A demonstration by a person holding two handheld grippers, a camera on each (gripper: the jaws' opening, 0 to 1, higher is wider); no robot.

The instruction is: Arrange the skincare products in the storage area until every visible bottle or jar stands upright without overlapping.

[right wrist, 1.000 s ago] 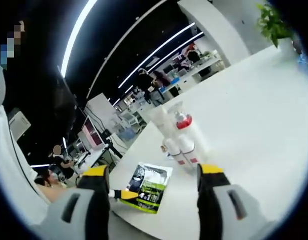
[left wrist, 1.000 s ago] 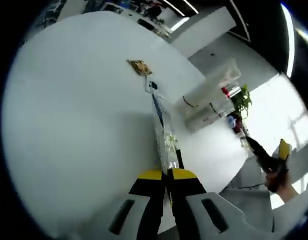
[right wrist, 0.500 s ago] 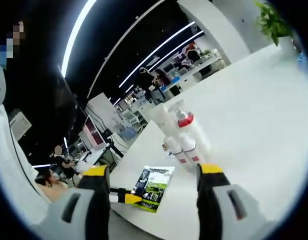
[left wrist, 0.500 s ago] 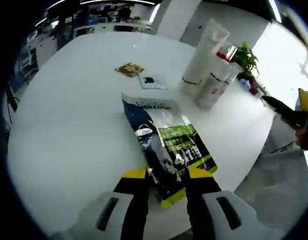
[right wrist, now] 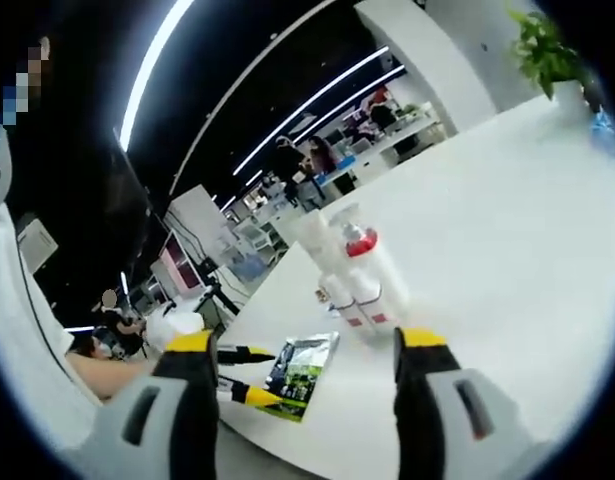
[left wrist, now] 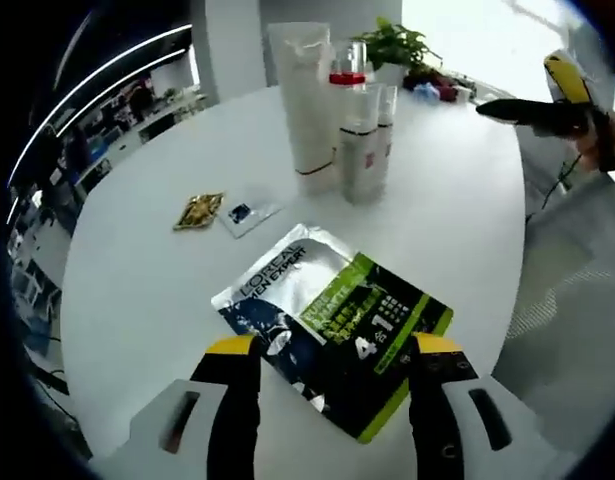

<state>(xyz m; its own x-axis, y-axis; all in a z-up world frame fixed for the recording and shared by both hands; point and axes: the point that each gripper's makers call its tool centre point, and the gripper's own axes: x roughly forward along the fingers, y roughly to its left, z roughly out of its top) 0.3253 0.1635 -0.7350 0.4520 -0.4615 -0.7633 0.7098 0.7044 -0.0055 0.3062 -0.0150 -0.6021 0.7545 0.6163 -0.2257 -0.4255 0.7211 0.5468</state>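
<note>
In the left gripper view my left gripper (left wrist: 334, 352) hangs released over the flat sachet (left wrist: 332, 322) on the desk (left wrist: 137, 270), beside upright bottles (left wrist: 337, 120); in the right gripper view my right gripper (right wrist: 302, 345) waits spread, so I'd judge tidying comes next.

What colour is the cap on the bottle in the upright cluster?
Red. The cap tops a clear bottle among white tubes, clearest in the left gripper view.

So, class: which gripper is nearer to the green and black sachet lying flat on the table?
Left. The left gripper straddles the sachet with open jaws; the right gripper is farther away, open, off toward the far table edge.
</note>
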